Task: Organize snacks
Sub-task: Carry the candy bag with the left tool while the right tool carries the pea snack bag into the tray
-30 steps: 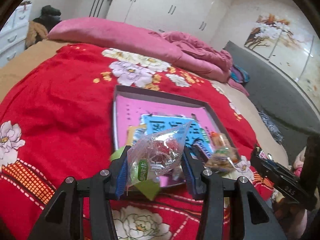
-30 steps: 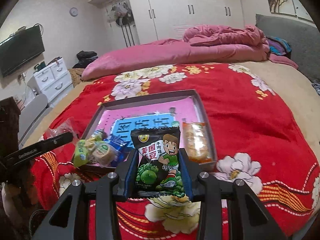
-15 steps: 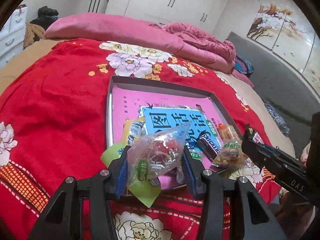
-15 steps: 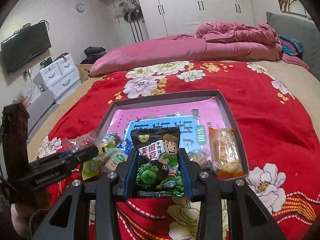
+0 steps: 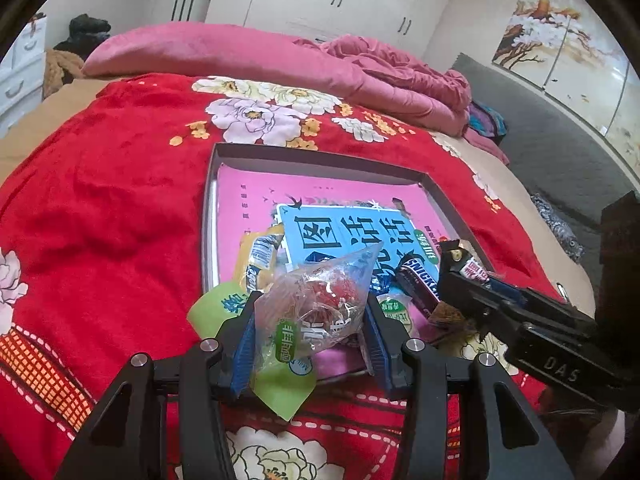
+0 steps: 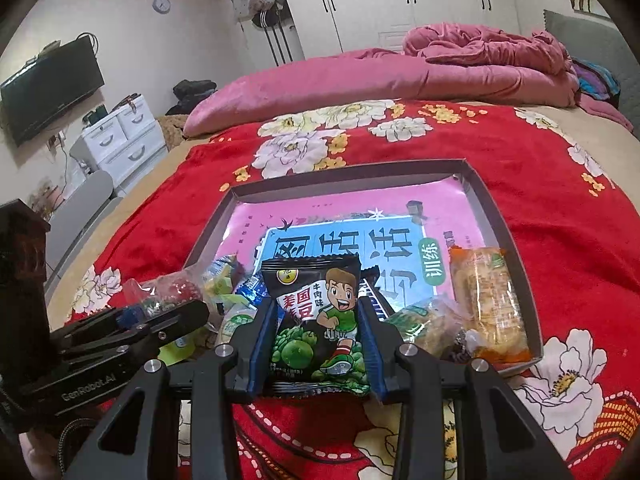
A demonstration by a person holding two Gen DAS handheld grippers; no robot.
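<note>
A shallow grey box [image 5: 320, 166] [image 6: 496, 212] with a pink and blue liner lies on the red bed cover. My left gripper [image 5: 310, 330] is shut on a clear candy bag [image 5: 320, 304], held over the box's near left corner. My right gripper [image 6: 316, 338] is shut on a black pea snack packet [image 6: 316, 312], held at the box's near edge. Each gripper shows in the other's view, left [image 6: 120, 328] and right [image 5: 516, 312]. Several snacks lie in the near end of the box: a Snickers bar [image 5: 416, 284], a yellow bar [image 5: 258, 258], an orange cracker pack [image 6: 488, 300].
The bed has a red floral blanket [image 5: 100, 208] and a pink duvet [image 5: 360, 76] piled at the far end. A green packet [image 5: 218, 306] hangs over the box's near left corner. A white drawer unit [image 6: 120, 140] and a wall TV [image 6: 48, 88] stand left of the bed.
Both grippers have moved forward toward the box with their packets still held. The right gripper has come closer to the left one, over the box's near edge.
</note>
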